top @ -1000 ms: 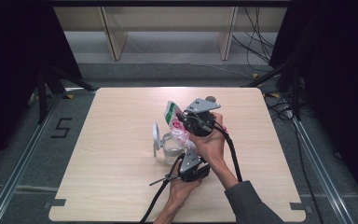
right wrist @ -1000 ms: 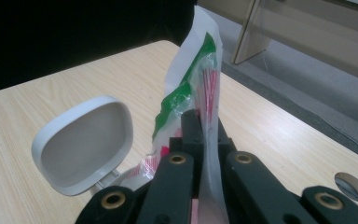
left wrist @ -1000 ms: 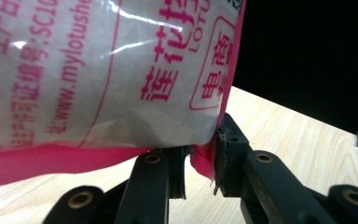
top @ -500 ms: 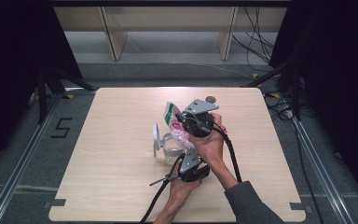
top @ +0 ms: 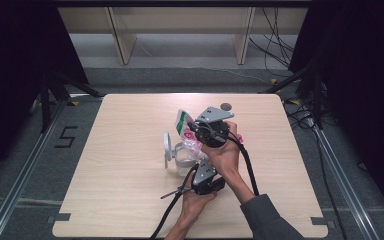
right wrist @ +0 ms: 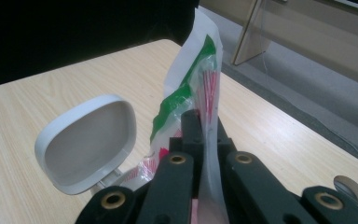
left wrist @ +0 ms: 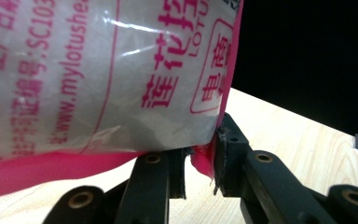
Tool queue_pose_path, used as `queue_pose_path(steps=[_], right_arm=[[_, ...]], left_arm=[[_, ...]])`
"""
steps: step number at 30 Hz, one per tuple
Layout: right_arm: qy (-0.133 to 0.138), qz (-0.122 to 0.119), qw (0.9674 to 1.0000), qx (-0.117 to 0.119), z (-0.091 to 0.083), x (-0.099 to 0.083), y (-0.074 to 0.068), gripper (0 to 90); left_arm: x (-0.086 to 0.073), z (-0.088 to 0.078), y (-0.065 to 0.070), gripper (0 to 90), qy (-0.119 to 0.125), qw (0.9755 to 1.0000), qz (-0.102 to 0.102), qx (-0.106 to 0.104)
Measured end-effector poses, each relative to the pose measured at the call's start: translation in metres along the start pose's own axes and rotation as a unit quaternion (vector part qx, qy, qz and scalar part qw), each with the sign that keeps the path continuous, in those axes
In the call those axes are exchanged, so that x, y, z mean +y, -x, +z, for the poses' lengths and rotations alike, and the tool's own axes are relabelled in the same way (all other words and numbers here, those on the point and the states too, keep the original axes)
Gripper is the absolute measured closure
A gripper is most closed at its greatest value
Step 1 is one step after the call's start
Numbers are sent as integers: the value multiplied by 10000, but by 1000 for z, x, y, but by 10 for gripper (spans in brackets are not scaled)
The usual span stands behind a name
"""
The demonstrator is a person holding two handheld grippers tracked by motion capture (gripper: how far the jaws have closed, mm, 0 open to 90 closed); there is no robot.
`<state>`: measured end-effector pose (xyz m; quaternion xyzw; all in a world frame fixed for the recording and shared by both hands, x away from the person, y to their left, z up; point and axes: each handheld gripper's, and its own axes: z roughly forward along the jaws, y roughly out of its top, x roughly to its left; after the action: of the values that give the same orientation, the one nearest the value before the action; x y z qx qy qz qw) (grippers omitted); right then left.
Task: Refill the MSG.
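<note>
A person's two hands work at the middle of a pale wooden table, each holding a black two-jaw gripper.

Furthest left of the items is a clear plastic container standing on the table, its grey-white lid hinged open and tilted up on the left side. Seen from the right gripper view, the lid is a rounded rectangle, smooth and matte, with a shallow hollow inside.

Just right of the container, partly over its mouth, a soft plastic bag is held up off the table between the two tools. It is thin, glossy and crinkled, milky-clear with pink printing, a pink lower seam and a green and white top.

The left gripper, nearer the person, is pinching the bag's bottom corner: in the left gripper view its jaws close on the pink seam, and the bag bulges above. The right gripper, further away, is pressed together on the bag's upper part; in the right gripper view the film rises straight out of the closed jaws.

A small grey disc lies alone near the far right.

Judging by this, the container is already open and the bag gripped at both ends; opening or emptying the bag into the container seems still to come. Whether the bag is opened yet cannot be told.
</note>
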<state>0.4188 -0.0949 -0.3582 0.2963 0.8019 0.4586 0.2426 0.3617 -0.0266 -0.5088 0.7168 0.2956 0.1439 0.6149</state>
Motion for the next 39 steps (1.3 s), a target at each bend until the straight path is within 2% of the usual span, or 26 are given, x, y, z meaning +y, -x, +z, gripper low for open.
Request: queue_pose_path(steps=[1,2,3,5,6,7,8,9,10,11,12,14,15,17,19,20,22,26,27,28,29,33,34,35,38,39], right_arm=[[-62,108,9999,64,-1,0,0,900],[40,63,10000,12,-1,0,1,900],[41,-4,10000,37,-1,0,2,900],[-28,31,10000,49,-2,0,1,900],[-28,-87,9999,73,-1,0,2,900],[-16,-91,9999,69,-1,0,2,900],[7,36,10000,42,-1,0,0,900],[89,-68,9999,15,-2,1,2,900],[25,52,10000,80,-3,1,1,900],[74,59,9999,47,-2,1,1,900],[16,-47,10000,66,-1,0,1,900],[-18,25,10000,46,-1,0,0,900],[5,-62,9999,90,-1,1,2,900],[42,80,9999,52,-2,0,0,900],[8,-66,9999,93,-2,1,2,900],[26,69,10000,36,-2,0,0,900],[53,106,9999,50,-1,0,1,900],[68,-63,10000,22,-2,1,2,900],[36,47,10000,48,-2,0,1,900],[59,-50,10000,28,-1,0,2,900],[38,56,10000,39,-1,0,0,900],[34,12,9999,109,-2,1,2,900],[46,70,10000,43,-1,0,0,900],[34,-25,10000,56,0,1,1,900],[32,111,9999,66,-1,1,1,900],[25,81,9999,67,-1,1,0,900]], left_arm=[[0,0,0,762,-4,10000,-5,8],[0,-1,0,762,-22,10000,-1,43],[1,-1,0,763,-36,10000,9,55],[0,0,0,762,-2,10000,21,-1],[0,0,0,762,-5,10000,9,6],[0,0,0,762,19,10000,-2,-2],[1,0,0,763,12,10000,7,9],[1,-1,0,762,26,10000,25,24],[1,-1,0,762,27,10000,11,24],[0,0,0,762,19,10000,1,-7],[0,0,0,763,9,10000,-13,7],[0,0,0,763,39,10000,0,-4],[0,0,1,762,25,10000,10,15],[0,0,0,763,27,10000,14,-28],[0,0,1,762,24,10000,12,15],[0,0,1,762,22,10000,19,16],[0,0,0,762,25,10000,21,8],[0,0,1,762,29,10000,12,11],[0,1,0,762,35,10000,4,-2],[0,0,1,763,28,10000,-5,5],[1,0,1,762,31,10000,-4,6],[1,0,1,762,26,10000,7,-2],[1,1,1,763,27,10000,12,0],[1,0,2,762,40,10000,20,10],[1,1,1,763,45,10000,23,6],[1,1,2,763,78,10000,7,-1]])
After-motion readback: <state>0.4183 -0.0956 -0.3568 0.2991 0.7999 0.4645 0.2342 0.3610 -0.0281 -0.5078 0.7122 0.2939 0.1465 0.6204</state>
